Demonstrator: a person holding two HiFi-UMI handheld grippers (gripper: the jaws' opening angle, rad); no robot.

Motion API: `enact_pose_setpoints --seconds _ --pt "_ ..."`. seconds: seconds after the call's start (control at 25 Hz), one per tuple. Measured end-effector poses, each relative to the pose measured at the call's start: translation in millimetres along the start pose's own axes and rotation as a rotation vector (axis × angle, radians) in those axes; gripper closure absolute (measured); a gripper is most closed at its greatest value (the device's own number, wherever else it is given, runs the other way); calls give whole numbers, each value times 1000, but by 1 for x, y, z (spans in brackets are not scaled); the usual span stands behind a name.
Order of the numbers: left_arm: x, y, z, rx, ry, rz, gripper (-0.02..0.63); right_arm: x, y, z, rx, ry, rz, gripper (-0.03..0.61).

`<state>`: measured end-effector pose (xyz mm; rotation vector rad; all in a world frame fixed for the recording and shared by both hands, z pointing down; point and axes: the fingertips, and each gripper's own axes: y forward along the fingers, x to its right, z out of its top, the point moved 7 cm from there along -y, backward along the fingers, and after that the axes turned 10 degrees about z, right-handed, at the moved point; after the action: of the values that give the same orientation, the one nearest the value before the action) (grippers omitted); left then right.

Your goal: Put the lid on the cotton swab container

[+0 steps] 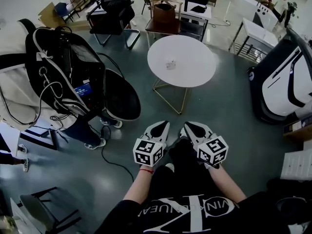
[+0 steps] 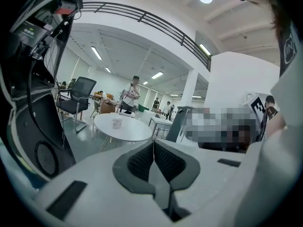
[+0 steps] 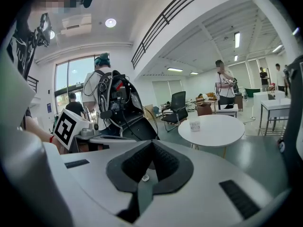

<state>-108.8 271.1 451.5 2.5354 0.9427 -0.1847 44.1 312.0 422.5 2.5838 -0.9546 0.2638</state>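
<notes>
A: Your head view shows both tools side by side, low in front of you. The left gripper [image 1: 163,124] and right gripper [image 1: 188,126] both aim at the round white table [image 1: 195,74].

B: Each gripper's own view shows what the head view can't. Your left gripper's fingers are pressed together with nothing between them. Your right gripper's are the same, pads meeting on empty air.

A: The cotton swab container [image 1: 170,64] stands near the middle of that table top, well in from every edge. It is well apart from both your grippers, and too small to tell whether its lid is on.

B: Your forearms reach forward from your waist with the wrists close. The marker cubes face up and the gripper noses dip a little toward the grey floor [image 1: 224,116].

A: Your right gripper view catches the left gripper's marker cube and the person with the backpack rig [image 1: 58,67] on your left.

B: A black office chair [image 1: 114,9] sits beyond the table's far edge. Only the gripper views show the upper-level railing [image 2: 156,25] and the ceiling lights.
</notes>
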Motion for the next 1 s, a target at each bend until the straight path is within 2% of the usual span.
enact_pose_setpoints --seconds 0.16,0.36,0.6,1.0 --pt "-9 47 19 -11 0 31 603 52 19 16 -8 13 31 575" --pt "-39 53 24 -9 -15 54 603 54 57 24 -25 -4 83 575" --pt "-51 118 47 -44 -20 70 603 122 89 45 -55 38 120 575" --pt "-71 211 84 -73 -34 93 603 210 136 75 -103 58 189 575"
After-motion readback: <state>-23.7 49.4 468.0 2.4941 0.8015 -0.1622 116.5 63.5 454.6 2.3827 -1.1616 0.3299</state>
